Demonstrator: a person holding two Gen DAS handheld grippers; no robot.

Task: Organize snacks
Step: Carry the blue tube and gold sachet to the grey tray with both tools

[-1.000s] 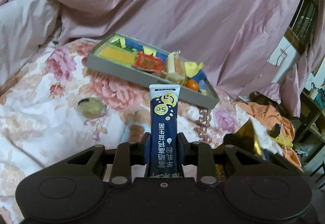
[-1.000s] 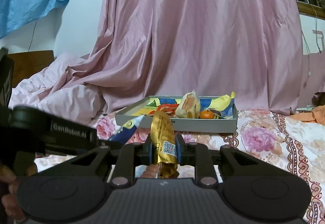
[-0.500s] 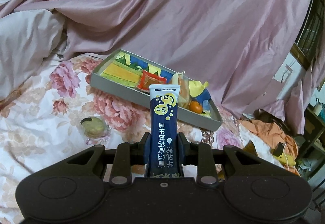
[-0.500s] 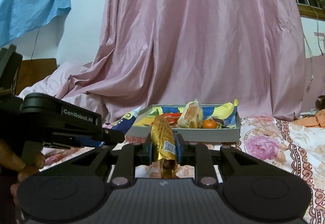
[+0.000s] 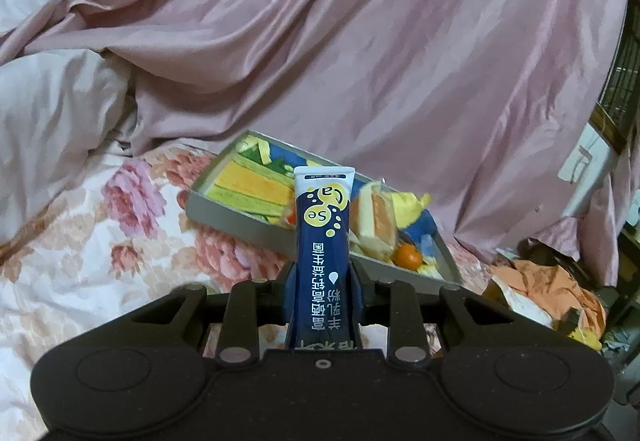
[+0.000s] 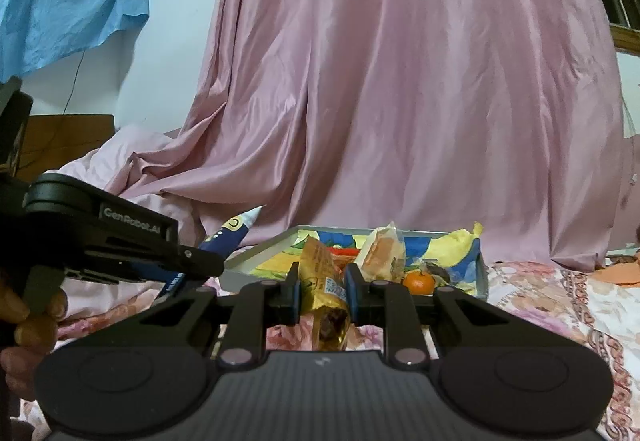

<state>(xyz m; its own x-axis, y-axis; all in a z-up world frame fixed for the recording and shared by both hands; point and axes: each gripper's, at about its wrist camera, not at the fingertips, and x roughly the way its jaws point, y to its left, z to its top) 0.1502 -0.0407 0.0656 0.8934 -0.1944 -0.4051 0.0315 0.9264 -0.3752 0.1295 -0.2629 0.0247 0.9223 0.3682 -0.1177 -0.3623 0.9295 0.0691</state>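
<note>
My left gripper point(image 5: 323, 275) is shut on a dark blue stick packet point(image 5: 323, 241) with yellow circles, held upright above the floral bedspread. Just beyond it lies the grey tray point(image 5: 240, 227) with several snacks: yellow and green packs, a wrapped cake point(image 5: 374, 219) and a small orange point(image 5: 407, 255). My right gripper point(image 6: 322, 287) is shut on a gold wrapped snack point(image 6: 322, 281), level with the tray's point(image 6: 256, 275) near wall. In the right wrist view the left gripper point(image 6: 188, 265) appears at the left with the blue packet point(image 6: 230, 235) poking out toward the tray.
A pink curtain point(image 6: 400, 81) hangs behind the tray, and a rumpled pink quilt point(image 5: 52, 113) lies to the left. Orange cloth and clutter point(image 5: 552, 289) sit off the bed's right edge. A hand point(image 6: 28, 325) holds the left gripper's handle.
Both grippers have risen and moved closer to the tray with their snacks still held. The round green snack on the bedspread has dropped out of the left wrist view.
</note>
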